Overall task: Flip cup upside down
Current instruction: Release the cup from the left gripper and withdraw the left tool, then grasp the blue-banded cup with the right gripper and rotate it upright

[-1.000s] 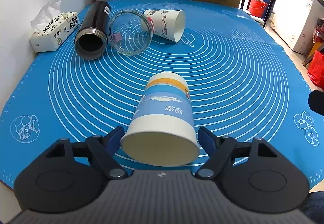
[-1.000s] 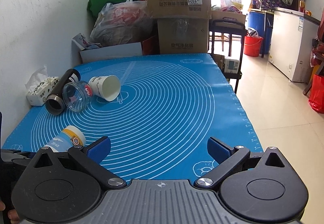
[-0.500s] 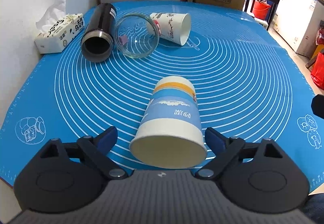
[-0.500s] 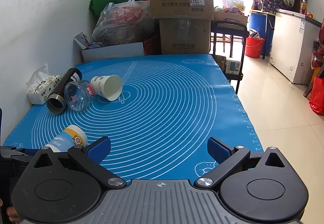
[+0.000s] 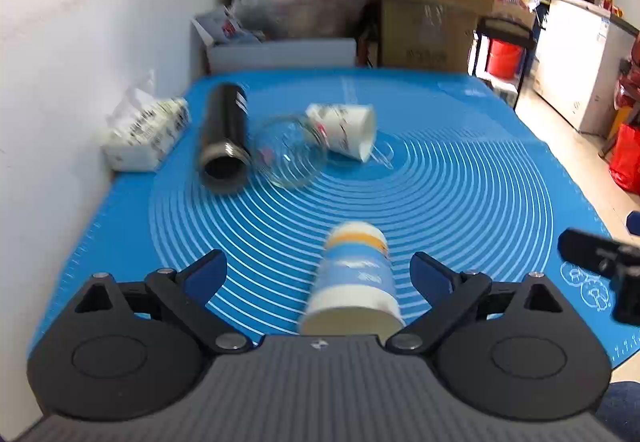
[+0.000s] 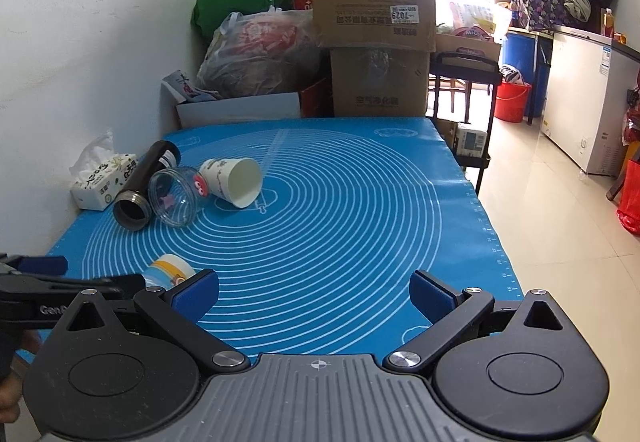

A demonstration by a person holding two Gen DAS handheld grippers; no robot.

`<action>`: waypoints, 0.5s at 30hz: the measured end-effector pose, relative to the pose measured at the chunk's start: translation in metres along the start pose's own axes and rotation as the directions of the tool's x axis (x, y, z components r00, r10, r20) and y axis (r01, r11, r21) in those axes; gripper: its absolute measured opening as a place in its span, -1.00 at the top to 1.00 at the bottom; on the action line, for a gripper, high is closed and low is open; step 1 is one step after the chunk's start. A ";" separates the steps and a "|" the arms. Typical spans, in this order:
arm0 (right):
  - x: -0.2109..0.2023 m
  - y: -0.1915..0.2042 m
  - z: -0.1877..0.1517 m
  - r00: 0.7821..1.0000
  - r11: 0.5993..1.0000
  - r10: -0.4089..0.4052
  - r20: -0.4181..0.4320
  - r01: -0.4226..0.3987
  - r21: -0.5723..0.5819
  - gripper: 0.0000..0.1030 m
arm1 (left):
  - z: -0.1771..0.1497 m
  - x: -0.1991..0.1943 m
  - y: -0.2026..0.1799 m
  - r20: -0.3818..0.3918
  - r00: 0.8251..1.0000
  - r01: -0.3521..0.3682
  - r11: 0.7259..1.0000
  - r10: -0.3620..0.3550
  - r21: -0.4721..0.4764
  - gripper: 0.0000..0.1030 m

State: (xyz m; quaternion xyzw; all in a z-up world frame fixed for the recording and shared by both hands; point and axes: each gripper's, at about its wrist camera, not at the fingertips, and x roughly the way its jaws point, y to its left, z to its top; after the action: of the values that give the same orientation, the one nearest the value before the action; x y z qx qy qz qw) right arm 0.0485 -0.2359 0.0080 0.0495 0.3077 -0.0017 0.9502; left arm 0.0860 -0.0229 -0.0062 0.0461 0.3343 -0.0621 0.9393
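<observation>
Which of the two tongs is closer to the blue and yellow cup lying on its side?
Left. The left tongs straddle the cup, open around it. The right tongs hover open off to its right.

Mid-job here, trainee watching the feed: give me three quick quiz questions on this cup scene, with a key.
1. True or false: the left gripper is shut on the blue paper cup.
2. The white paper cup is: A upright, B on its side, C upside down.
3. Fill in: between the black flask and the white cup lies a clear ____.

Key: 1 false, its fingers stand open either side of the lying cup; 2 B; 3 jar.
</observation>
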 end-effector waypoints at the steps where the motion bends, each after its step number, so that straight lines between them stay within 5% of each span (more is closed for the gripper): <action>1: -0.001 0.003 0.001 1.000 1.000 0.005 -0.002 -0.005 -0.005 -0.99 | 0.002 -0.004 0.003 0.010 1.000 -0.007 1.000 0.007 -0.003 -0.89; 15: 0.035 0.059 0.033 0.982 0.993 0.120 -0.147 -0.122 -0.003 -0.98 | 0.000 0.014 0.079 -0.005 0.993 -0.114 0.988 0.114 -0.100 -0.90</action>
State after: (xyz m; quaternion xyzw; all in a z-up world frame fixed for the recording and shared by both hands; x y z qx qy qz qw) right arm 0.0979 -0.1791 0.0194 0.0626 0.3730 0.0616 0.9236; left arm 0.1083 0.0535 -0.0110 0.0180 0.3337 0.0086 0.9425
